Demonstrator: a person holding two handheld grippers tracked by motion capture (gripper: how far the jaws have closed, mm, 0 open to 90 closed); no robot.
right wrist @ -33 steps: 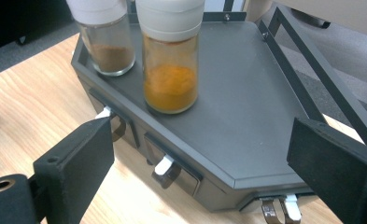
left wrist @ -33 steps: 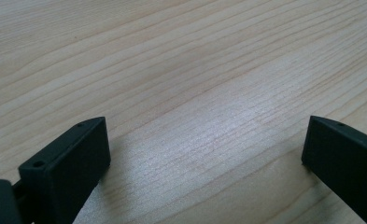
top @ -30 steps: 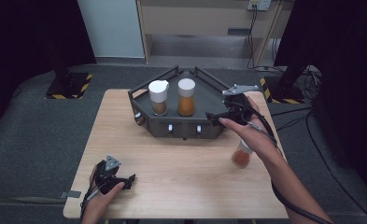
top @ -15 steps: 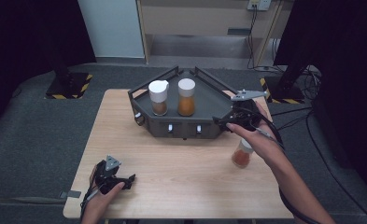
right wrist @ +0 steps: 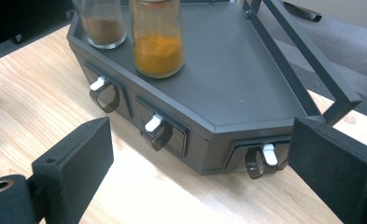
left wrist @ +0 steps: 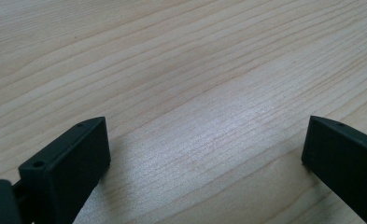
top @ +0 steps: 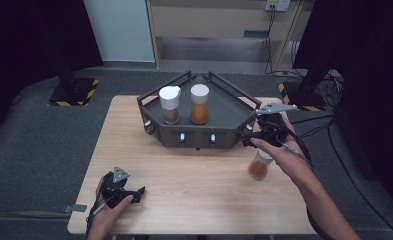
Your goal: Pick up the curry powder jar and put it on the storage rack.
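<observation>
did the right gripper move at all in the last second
Yes. The right gripper has slid right along the front of the black tray, from near the middle clips to its right corner. The jar on the table stayed put.

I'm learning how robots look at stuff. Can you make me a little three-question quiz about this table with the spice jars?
1. True or false: the right gripper is squeezing a jar.
2. How many jars stand on the dark rack?
3. Where is the jar with reddish spice? A) on the rack B) on the table beside the person's right hand C) in the left gripper

Key:
1. False. Its jaws are wide apart with nothing between them, facing the rack's front corner.
2. Two: the brown spice jar and the orange spice jar.
3. B.
</observation>
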